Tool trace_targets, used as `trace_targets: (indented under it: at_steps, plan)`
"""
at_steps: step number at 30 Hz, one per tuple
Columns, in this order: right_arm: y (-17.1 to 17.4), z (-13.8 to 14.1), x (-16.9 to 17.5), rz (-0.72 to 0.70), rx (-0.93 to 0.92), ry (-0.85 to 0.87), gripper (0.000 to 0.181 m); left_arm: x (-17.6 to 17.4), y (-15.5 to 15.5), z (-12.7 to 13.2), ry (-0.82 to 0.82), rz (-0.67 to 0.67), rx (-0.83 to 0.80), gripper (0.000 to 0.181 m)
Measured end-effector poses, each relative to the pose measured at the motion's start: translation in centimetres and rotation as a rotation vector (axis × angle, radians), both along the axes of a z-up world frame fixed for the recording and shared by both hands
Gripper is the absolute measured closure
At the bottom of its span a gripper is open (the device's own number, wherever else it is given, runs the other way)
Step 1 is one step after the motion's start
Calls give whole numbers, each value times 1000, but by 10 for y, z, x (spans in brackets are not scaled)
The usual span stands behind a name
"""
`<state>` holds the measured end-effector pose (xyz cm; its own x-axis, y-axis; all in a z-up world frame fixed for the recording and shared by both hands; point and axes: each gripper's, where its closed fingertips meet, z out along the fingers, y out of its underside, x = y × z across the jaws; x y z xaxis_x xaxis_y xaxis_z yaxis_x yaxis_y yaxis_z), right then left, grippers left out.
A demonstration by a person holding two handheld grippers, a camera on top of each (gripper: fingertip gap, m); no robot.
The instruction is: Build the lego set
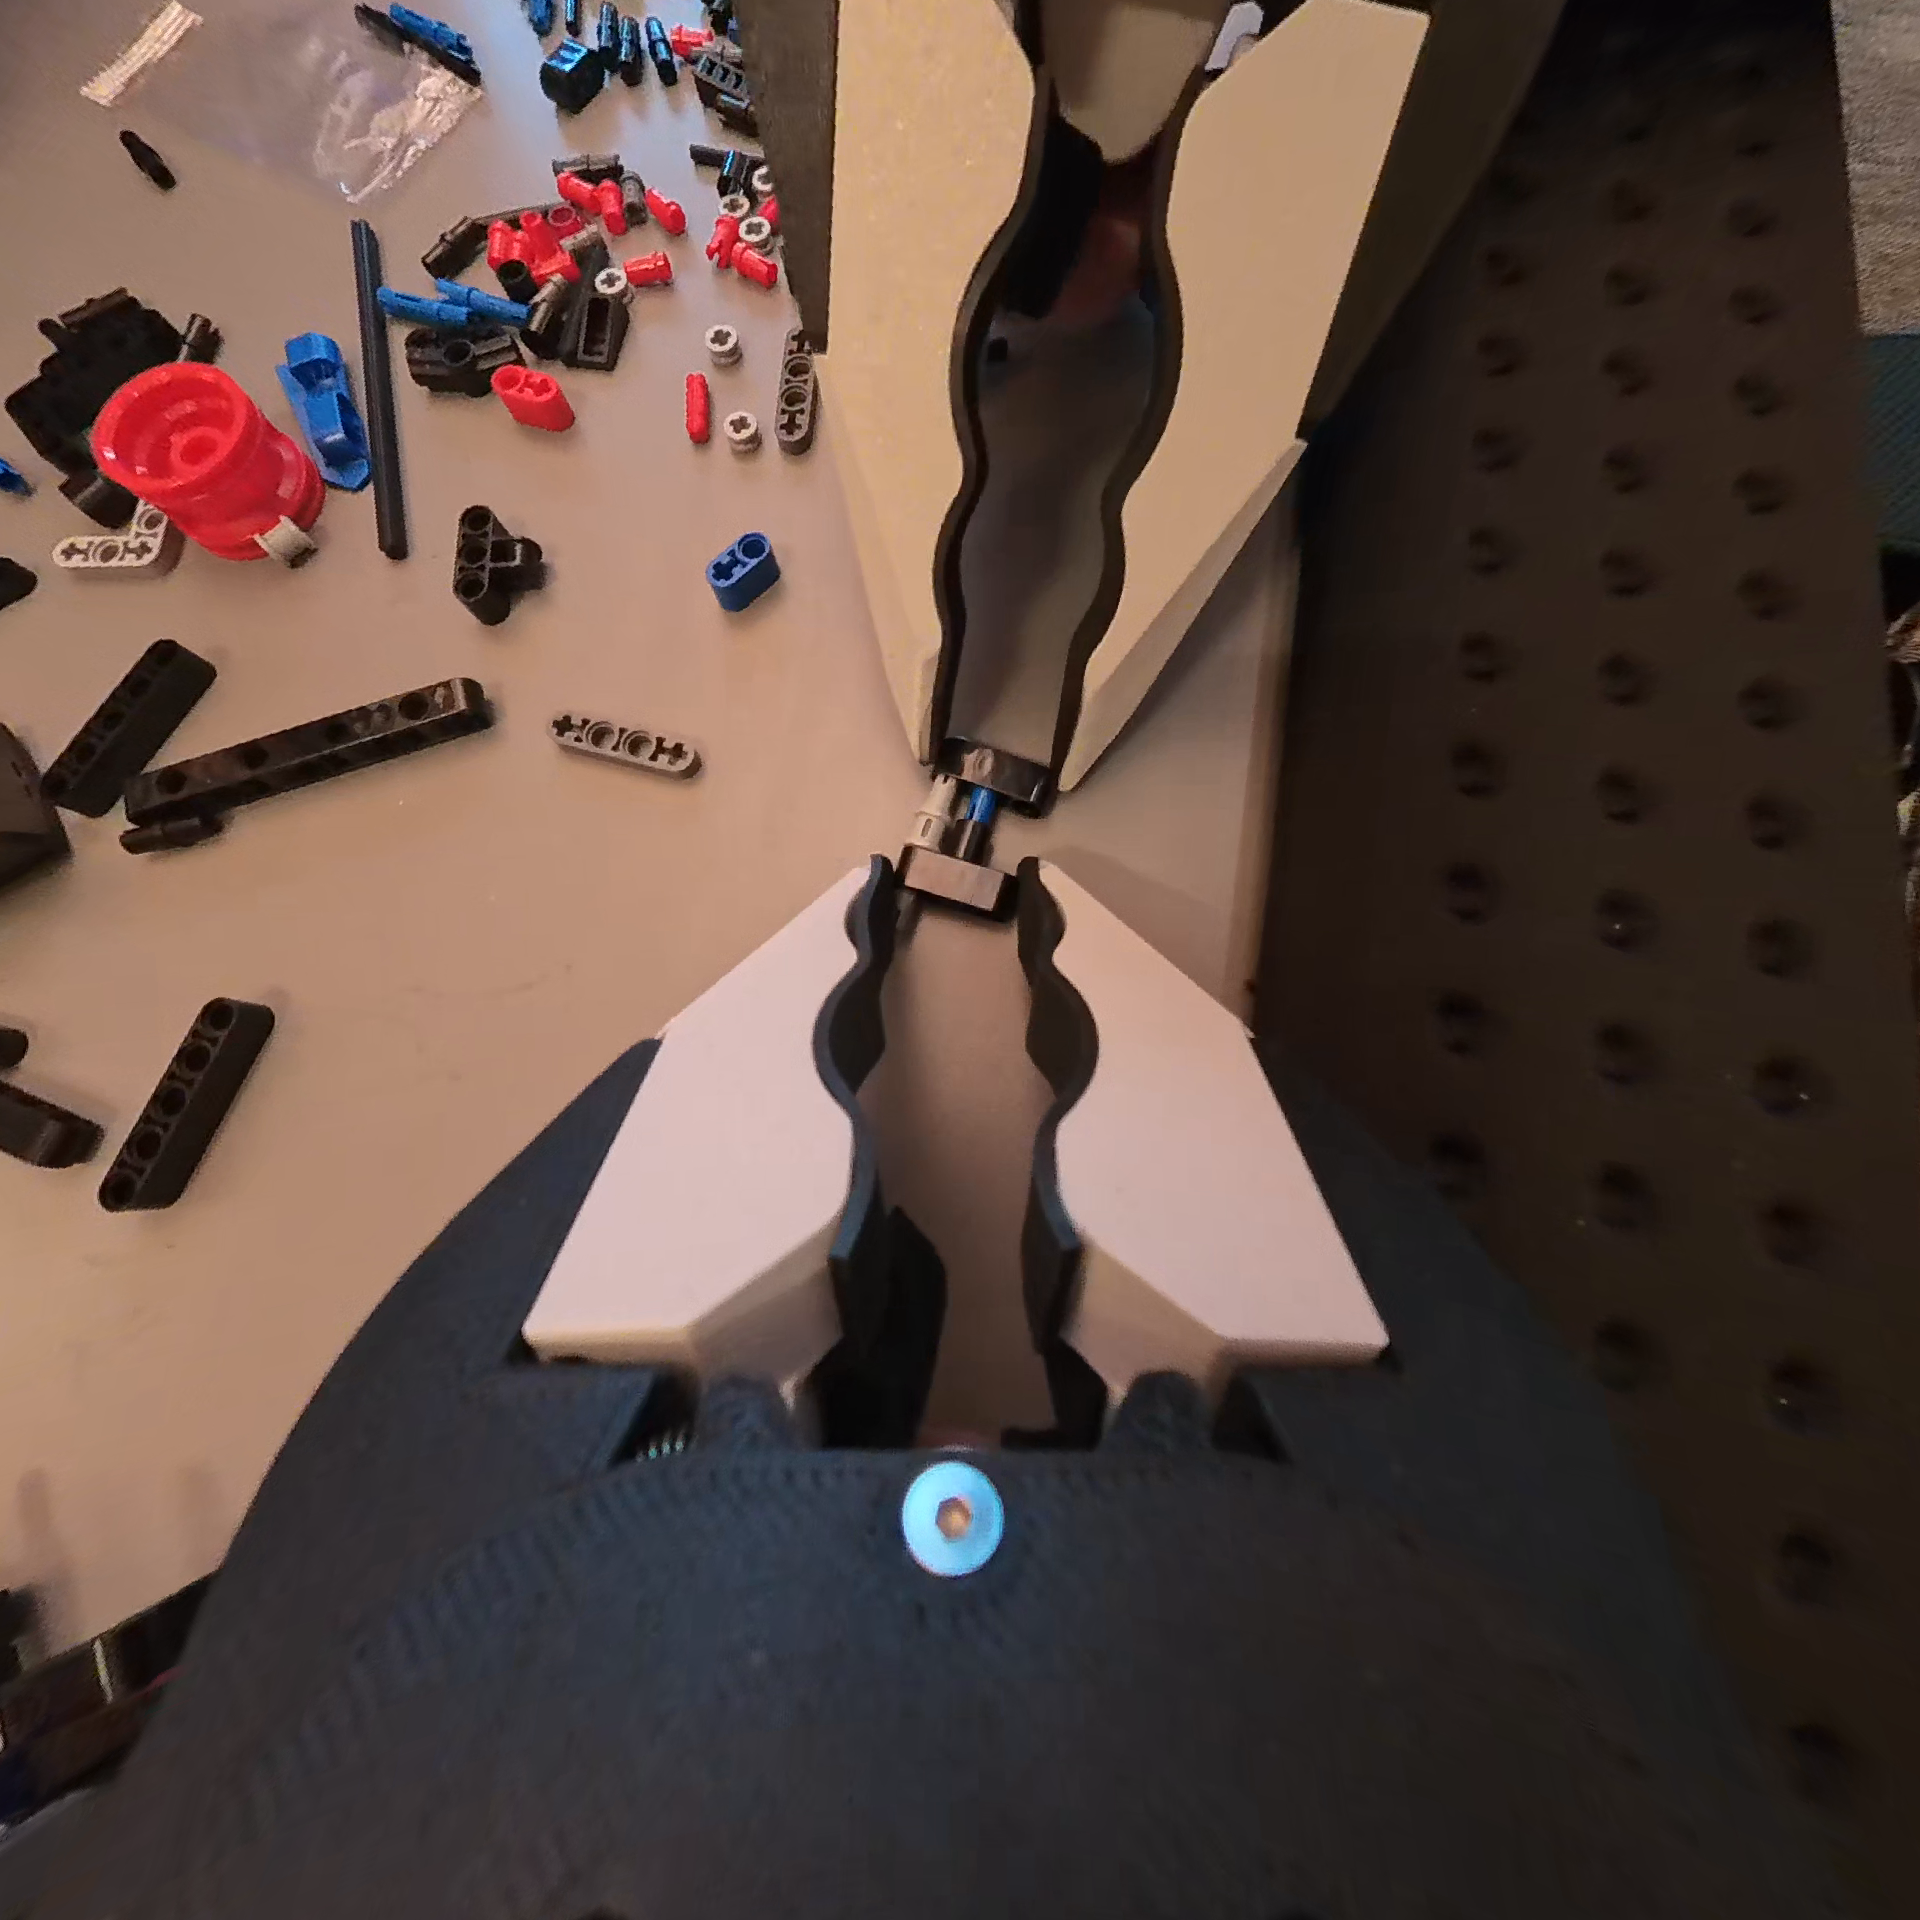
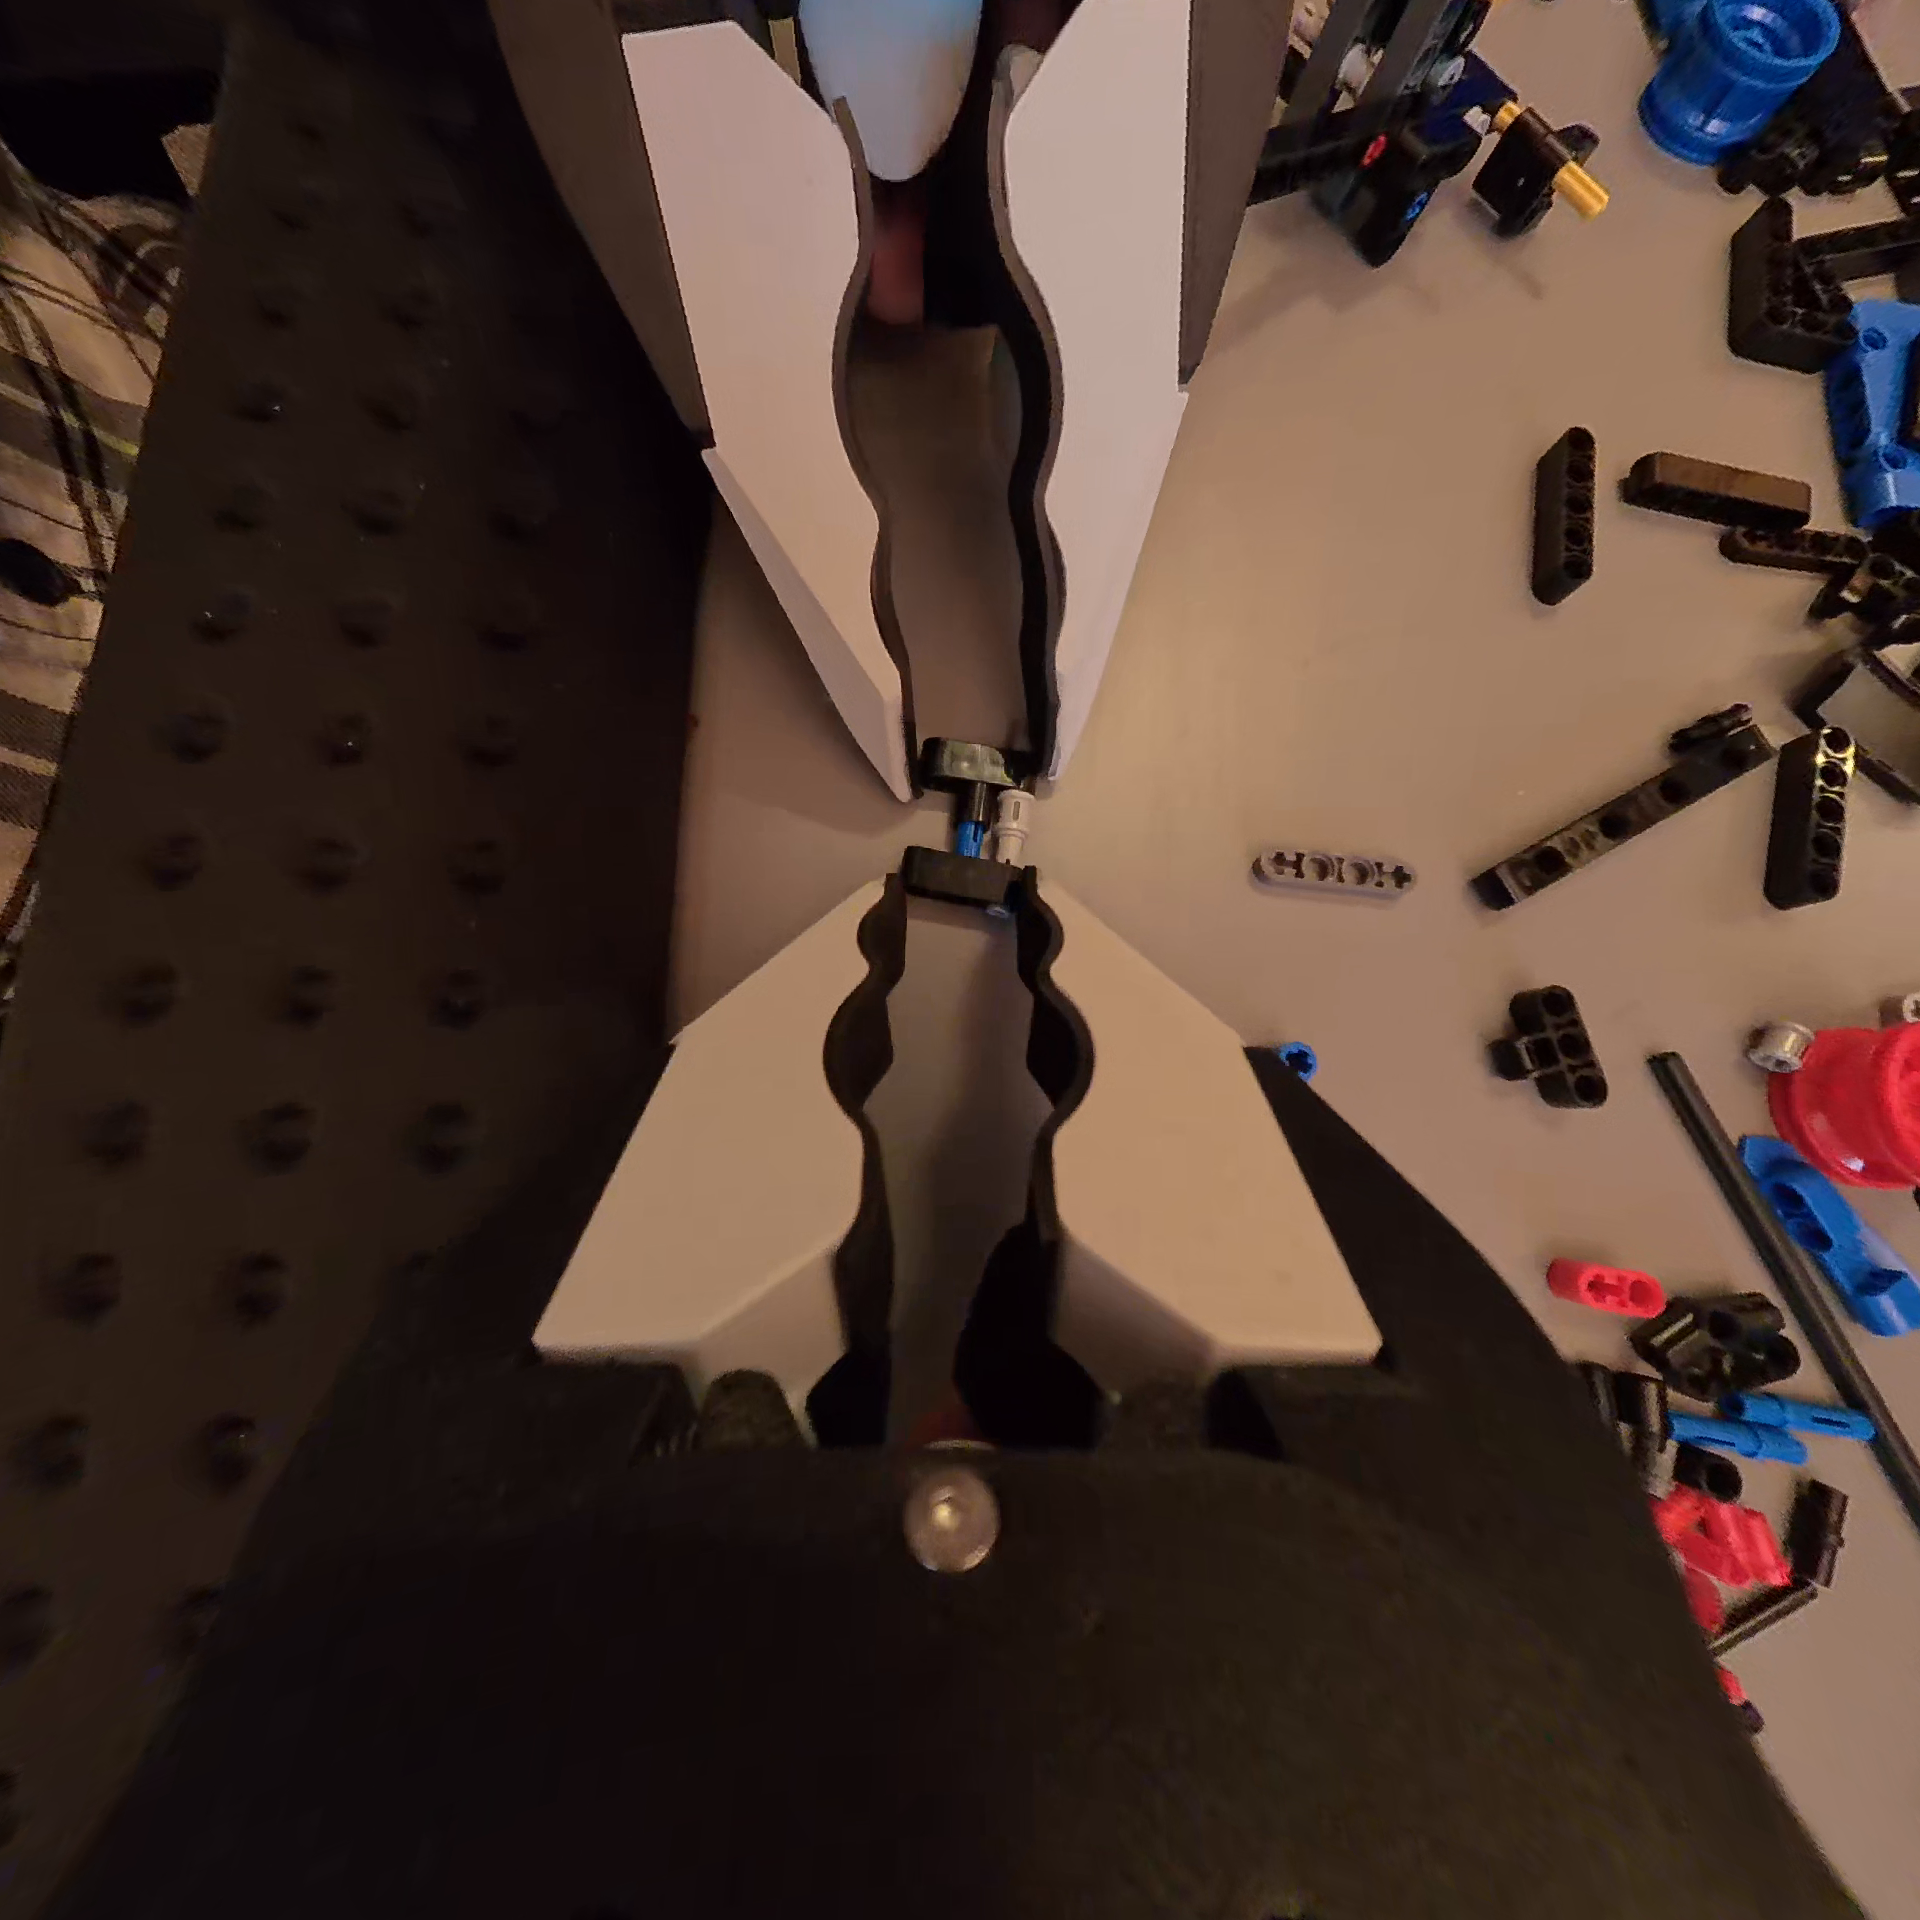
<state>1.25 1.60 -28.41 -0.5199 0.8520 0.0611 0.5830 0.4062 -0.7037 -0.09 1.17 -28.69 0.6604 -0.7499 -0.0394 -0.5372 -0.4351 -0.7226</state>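
My left gripper (image 1: 956, 885) is shut on a small black lego beam (image 1: 956, 871). My right gripper (image 2: 961, 885) is shut on a second small black beam (image 2: 956, 871). The two grippers face each other tip to tip above the tan table (image 1: 520, 935). A blue pin (image 1: 979, 805) and a light grey pin (image 1: 932, 812) bridge the small gap between the two beams. The right gripper (image 1: 992, 777) enters the left wrist view from the top. The left gripper (image 2: 977, 777) and its beam (image 2: 966, 764) enter the right wrist view from the top, with both pins (image 2: 971, 831) in the gap.
Loose black, red and blue pieces lie across the table. They include a red wheel hub (image 1: 197, 457), a blue hub (image 2: 1735, 73), a long black axle (image 1: 376, 384), a thin grey beam (image 1: 623, 745) and a clear bag (image 1: 343, 104). A black studded mat (image 1: 1610, 935) borders the table. The grippers are tip to tip, or close to it. From either gripper's tips it is about 15 cm to the red wheel hub (image 1: 197, 457).
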Motion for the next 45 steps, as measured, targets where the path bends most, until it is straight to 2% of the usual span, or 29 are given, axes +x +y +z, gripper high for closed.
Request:
trace_targets:
  at_steps: [9,12,15,17,23,31,33,38,41,45]
  plan:
    - [-11,-1,-4,57,-6,-2,163,0,3,0,0,-4,5,163]
    - [-10,-1,-5,32,-13,-4,162,-2,3,1,11,-22,16,162]
    - [-11,4,-5,13,-21,10,167,-10,4,4,45,19,29,149]
    - [-11,3,-4,7,0,7,170,-13,1,8,38,54,23,146]
    - [-8,0,-4,-46,20,-29,176,-11,-15,6,29,107,-32,146]
    - [-17,-1,-13,-158,19,-64,177,-12,-15,1,78,138,-56,143]
    - [-29,-1,-14,-125,-8,-56,175,-9,-15,1,80,100,-41,145]
    - [-23,12,-16,-79,5,-9,161,-12,-17,1,86,1,-27,145]
    - [-20,11,-19,-25,51,-2,150,-11,-20,2,79,-7,-26,136]
    - [-23,0,-28,21,40,-20,150,-16,-21,1,103,1,-18,152]
